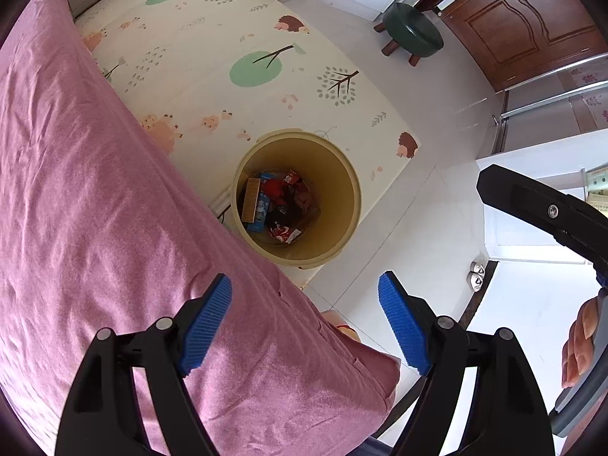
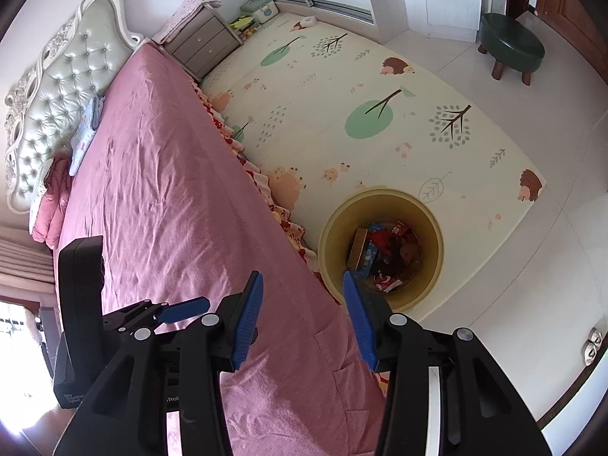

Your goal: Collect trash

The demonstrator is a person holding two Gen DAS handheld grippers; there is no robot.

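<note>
Pink sheet covers the bed, which fills the left side of both views and runs back to a tufted pale-green headboard with a grey nightstand beside it. Next to the bed lies a cream play mat printed with green trees and brown hedgehogs, on a white tiled floor. A dark green stool on wooden legs stands near a brown wooden door.

On the mat's near corner, just beside the bed edge, stands the tan round bin. Its bottom holds the collected trash: a blue carton, a brown cardboard piece, and red and dark wrappers. Any print on them is too small to read.

Above the bed's near corner, the left gripper has its blue ribbed pads spread wide with nothing between them. Its body shows in the right wrist view with small white lettering that is too blurred to read. The right gripper is parted to a moderate gap, also empty; its frame shows partial white letters "Rob". Neither touches the bin or the sheet.
</note>
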